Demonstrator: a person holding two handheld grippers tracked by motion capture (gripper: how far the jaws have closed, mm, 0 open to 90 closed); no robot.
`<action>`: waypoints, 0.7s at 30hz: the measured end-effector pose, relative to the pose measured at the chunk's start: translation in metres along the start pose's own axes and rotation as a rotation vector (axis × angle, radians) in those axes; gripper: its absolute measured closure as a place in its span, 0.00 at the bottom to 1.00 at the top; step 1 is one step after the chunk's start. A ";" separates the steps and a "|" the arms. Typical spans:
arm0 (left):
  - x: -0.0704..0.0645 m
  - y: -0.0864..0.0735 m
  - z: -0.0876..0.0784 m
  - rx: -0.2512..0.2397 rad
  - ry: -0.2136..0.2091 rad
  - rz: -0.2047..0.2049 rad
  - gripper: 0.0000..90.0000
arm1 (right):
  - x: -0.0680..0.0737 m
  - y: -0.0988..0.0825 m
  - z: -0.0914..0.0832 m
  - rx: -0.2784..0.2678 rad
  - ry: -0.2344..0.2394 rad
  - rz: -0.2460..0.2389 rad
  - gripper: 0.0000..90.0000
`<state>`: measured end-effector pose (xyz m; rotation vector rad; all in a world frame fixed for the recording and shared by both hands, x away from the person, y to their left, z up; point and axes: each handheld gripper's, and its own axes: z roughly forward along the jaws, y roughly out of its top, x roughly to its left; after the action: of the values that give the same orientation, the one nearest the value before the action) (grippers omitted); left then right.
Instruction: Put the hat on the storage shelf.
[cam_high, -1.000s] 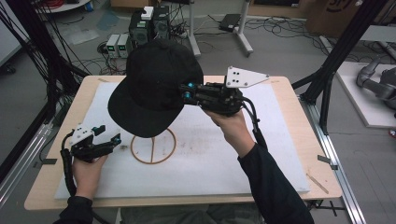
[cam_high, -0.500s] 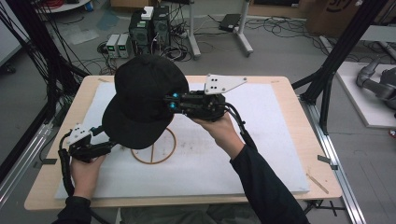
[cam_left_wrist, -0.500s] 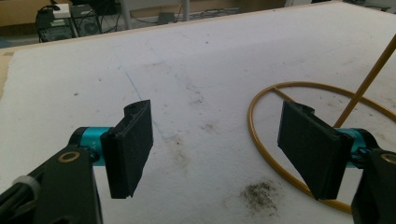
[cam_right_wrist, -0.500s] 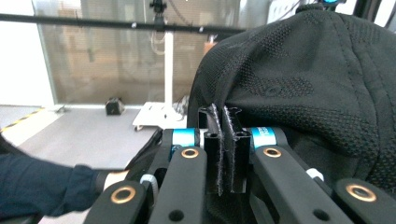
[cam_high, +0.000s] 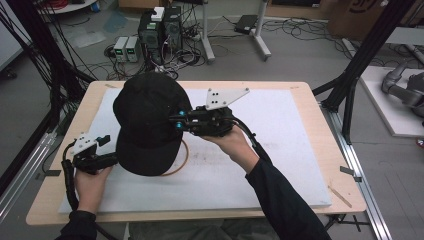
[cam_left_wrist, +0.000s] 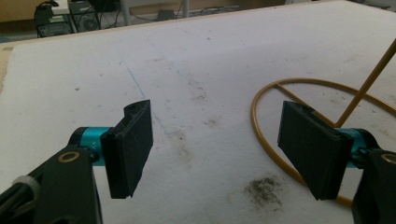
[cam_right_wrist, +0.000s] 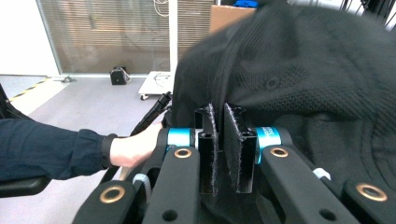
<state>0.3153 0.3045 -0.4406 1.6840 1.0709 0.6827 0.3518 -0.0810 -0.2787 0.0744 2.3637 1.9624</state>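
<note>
**Black cap sitting over the wire stand, right claw at its side**

So the landmark here is the gold wire stand (cam_high: 181, 159) in the middle of the white mat (cam_high: 280, 150) on the counter (cam_high: 300, 86). The black cap (cam_high: 147, 125) is right over that stand, covering most of it, so from above you just see a curve of the ring base poking out on the cap's right side. The brim points toward the person's edge of the counter.

The right claw (cam_high: 175, 121) comes in level from the right of the stand and meets the side of the cap's crown. In the right gripper view its pads (cam_right_wrist: 211, 140) stand nearly together with a thin gap, and they have just been opening a little. The cap fabric sits right behind and around the tips, but I can't tell whether any of it is pinched in that gap.

The left claw (cam_left_wrist: 224, 144) rests low on the mat just left of the stand, under the brim's edge. Its jaws are wide apart with nothing between them, and the ring base and one slanted rod of the stand sit just past its right pad.
</note>
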 end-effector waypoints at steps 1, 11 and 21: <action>0.000 0.000 0.000 0.000 0.000 0.000 0.30 | 0.000 -0.001 0.000 -0.002 -0.003 -0.004 0.93; 0.001 -0.001 0.000 0.009 0.002 0.003 0.30 | 0.002 -0.015 -0.024 0.001 -0.090 -0.006 0.60; -0.001 -0.001 0.003 0.012 -0.003 0.010 0.29 | -0.010 -0.055 -0.096 0.076 -0.324 0.040 0.38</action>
<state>0.3171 0.3019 -0.4429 1.7012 1.0670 0.6809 0.3546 -0.1860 -0.3151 0.4138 2.2370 1.7211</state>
